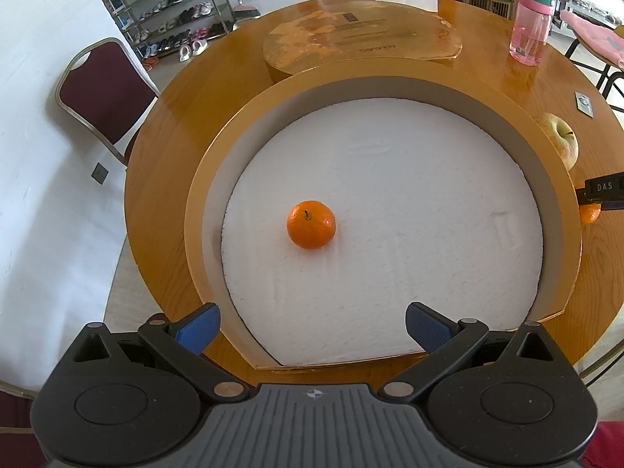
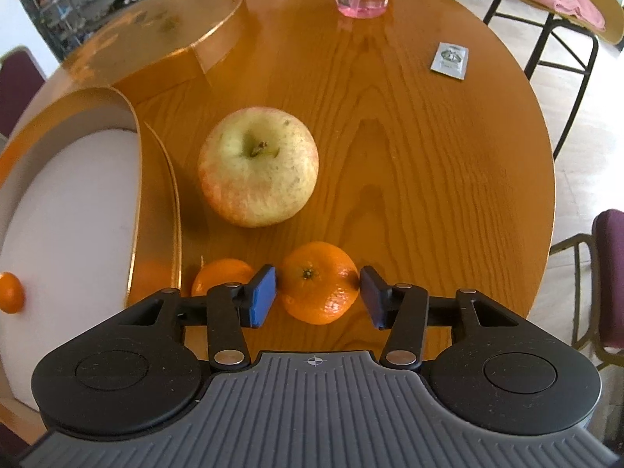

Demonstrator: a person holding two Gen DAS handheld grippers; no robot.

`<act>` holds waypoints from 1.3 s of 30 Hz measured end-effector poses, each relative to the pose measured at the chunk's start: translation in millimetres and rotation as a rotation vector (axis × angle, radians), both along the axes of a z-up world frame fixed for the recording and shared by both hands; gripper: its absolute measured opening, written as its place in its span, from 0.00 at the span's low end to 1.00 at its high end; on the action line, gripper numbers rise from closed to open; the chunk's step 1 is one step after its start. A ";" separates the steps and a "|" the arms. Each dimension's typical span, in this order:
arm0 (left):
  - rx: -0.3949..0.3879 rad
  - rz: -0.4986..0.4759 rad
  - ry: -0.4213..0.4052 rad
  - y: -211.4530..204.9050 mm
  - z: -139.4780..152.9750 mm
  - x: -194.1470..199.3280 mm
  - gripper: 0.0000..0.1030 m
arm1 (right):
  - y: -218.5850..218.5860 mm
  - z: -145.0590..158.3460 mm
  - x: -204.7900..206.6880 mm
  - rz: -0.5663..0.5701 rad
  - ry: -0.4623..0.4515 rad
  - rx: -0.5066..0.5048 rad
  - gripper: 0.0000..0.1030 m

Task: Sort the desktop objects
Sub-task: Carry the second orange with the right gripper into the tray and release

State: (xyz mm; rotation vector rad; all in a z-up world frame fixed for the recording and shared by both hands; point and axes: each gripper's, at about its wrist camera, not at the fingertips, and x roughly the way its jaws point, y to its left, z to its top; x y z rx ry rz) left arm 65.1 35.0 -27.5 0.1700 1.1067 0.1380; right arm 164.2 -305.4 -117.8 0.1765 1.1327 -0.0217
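A round gold box (image 1: 195, 214) with a white foam floor holds one tangerine (image 1: 311, 224). My left gripper (image 1: 312, 327) hovers open over the box's near rim, with nothing between its blue pads. In the right wrist view, my right gripper (image 2: 316, 292) is shut on a second tangerine (image 2: 318, 282) that sits on the wooden table (image 2: 409, 156), a pad touching each side. A third tangerine (image 2: 220, 273) lies just left of the left finger, beside the box wall (image 2: 156, 195). Beyond them sits a yellow-red apple (image 2: 257, 165).
The box's gold lid (image 1: 362, 43) lies at the back of the table. A pink water bottle (image 1: 530, 27) stands at the back right, and a small grey sachet (image 2: 450, 60) lies to the right. A maroon chair (image 1: 101, 89) stands left of the table.
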 end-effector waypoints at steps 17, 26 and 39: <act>-0.036 0.006 -0.024 14.0 2.8 0.1 0.99 | -4.5 29.0 -16.5 -0.055 -0.055 -0.005 0.47; -0.079 0.150 -0.060 56.3 7.1 0.0 0.99 | 34.6 106.3 -37.2 0.050 -0.224 0.088 0.47; -0.078 0.276 -0.052 99.6 5.2 -19.4 0.99 | 207.2 48.9 -44.7 0.575 -0.021 0.078 0.47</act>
